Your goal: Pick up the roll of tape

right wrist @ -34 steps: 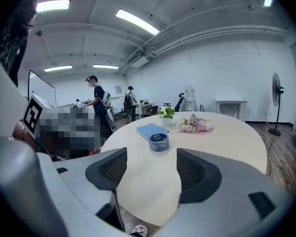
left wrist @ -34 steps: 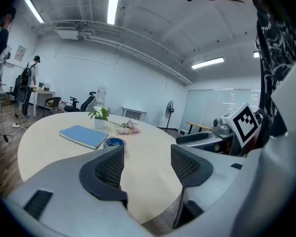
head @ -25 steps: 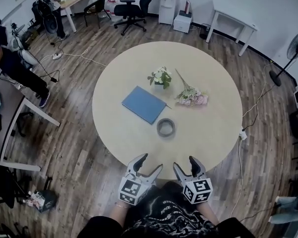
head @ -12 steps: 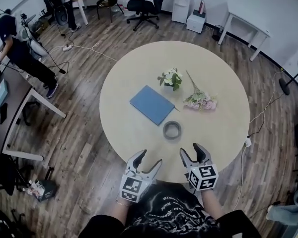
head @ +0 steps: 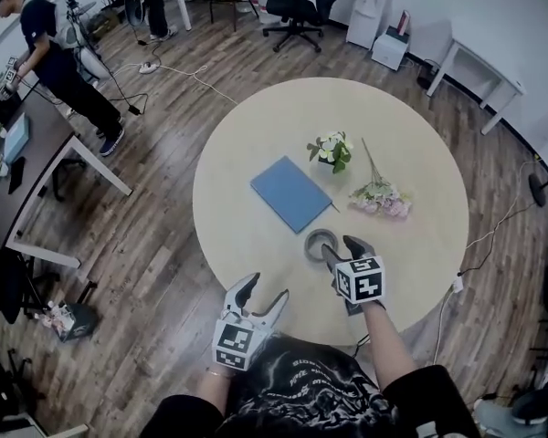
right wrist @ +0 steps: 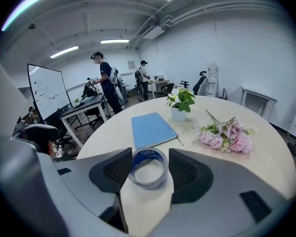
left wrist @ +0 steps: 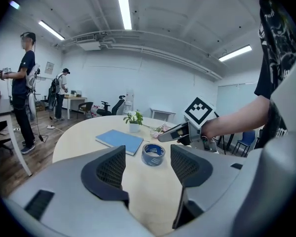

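The roll of tape (head: pixel 317 242), clear with a blue core, lies flat on the round table (head: pixel 411 254) near its front edge. My right gripper (head: pixel 340 248) reaches over the table and straddles the roll. In the right gripper view the tape (right wrist: pixel 148 168) sits between the two jaws, which are closing on it; the pads look a hair off its sides. My left gripper (head: pixel 265 290) hangs open and empty at the table's near edge. In the left gripper view the tape (left wrist: pixel 153 154) lies ahead of its jaws, with the right gripper (left wrist: pixel 173 133) just beyond it.
A blue notebook (head: pixel 292 192) lies behind the tape. Further back stand a small potted plant (head: pixel 331 151) and a bunch of pink flowers (head: pixel 381 199). Beyond the table are desks, office chairs (head: pixel 297 5) and a standing person (head: pixel 59 67) at the far left.
My right gripper has gone forward from the table's near edge onto the tape, its jaws narrowing. The left gripper shifted slightly and stays open.
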### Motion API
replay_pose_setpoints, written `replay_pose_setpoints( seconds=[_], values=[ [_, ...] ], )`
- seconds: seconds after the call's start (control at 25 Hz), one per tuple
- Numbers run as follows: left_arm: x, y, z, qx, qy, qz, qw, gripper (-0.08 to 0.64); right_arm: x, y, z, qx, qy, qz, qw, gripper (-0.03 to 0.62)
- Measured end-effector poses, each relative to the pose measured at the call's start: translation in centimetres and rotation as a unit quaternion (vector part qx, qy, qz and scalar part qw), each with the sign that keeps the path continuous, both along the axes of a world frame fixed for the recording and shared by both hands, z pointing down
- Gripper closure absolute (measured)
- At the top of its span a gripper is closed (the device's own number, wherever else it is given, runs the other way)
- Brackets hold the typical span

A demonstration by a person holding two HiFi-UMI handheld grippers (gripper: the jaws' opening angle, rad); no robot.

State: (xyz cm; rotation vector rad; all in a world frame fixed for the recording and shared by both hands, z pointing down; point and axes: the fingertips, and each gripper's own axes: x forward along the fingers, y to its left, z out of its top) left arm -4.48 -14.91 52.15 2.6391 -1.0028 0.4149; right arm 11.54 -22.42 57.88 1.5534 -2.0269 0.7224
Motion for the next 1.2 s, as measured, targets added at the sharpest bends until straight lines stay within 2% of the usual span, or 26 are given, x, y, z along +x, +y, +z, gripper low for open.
replay_pose_setpoints(
  seconds=[0.12, 0.44, 0.76, 0.84, 0.88, 0.92, 1.04, 1.2],
  values=[
    [0.1, 0.4, 0.0, -0.002, -0.004, -0.012, 0.9999, 0.255, 0.1, -1.3, 2.1, -0.037, 0.019, -0.025, 0.999, 0.353],
    [-0.1, 2.3, -0.4, -0.01, -0.027, -0.03, 0.9991, 0.255, 1.4, -3.1, 6.9, -0.113, 0.035, -0.038, 0.992, 0.354],
    [-2.1, 2.2, -0.5, -0.011, -0.031, -0.072, 0.9968, 0.255, 1.5, -3.6, 8.3, -0.134, 0.058, -0.038, 0.989, 0.388],
    [-2.2, 2.2, -0.5, -0.01, -0.03, -0.076, 0.9966, 0.255, 1.6, -3.5, 8.4, -0.134, 0.07, -0.038, 0.988, 0.424],
    [-2.3, 2.3, -0.6, -0.009, -0.03, -0.078, 0.9965, 0.255, 1.6, -3.5, 8.4, -0.134, 0.076, -0.04, 0.987, 0.488],
    [-2.4, 2.4, -0.7, -0.008, -0.031, -0.079, 0.9964, 0.255, 1.5, -3.4, 8.3, -0.134, 0.084, -0.045, 0.986, 0.511],
    [-2.7, 2.6, -0.9, -0.007, -0.033, -0.083, 0.9959, 0.255, 1.4, -3.3, 8.1, -0.136, 0.095, -0.051, 0.985, 0.515],
    [-3.0, 2.7, -1.2, -0.008, -0.027, -0.092, 0.9953, 0.255, 1.4, -3.3, 7.5, -0.122, 0.099, -0.029, 0.987, 0.518]
  ],
)
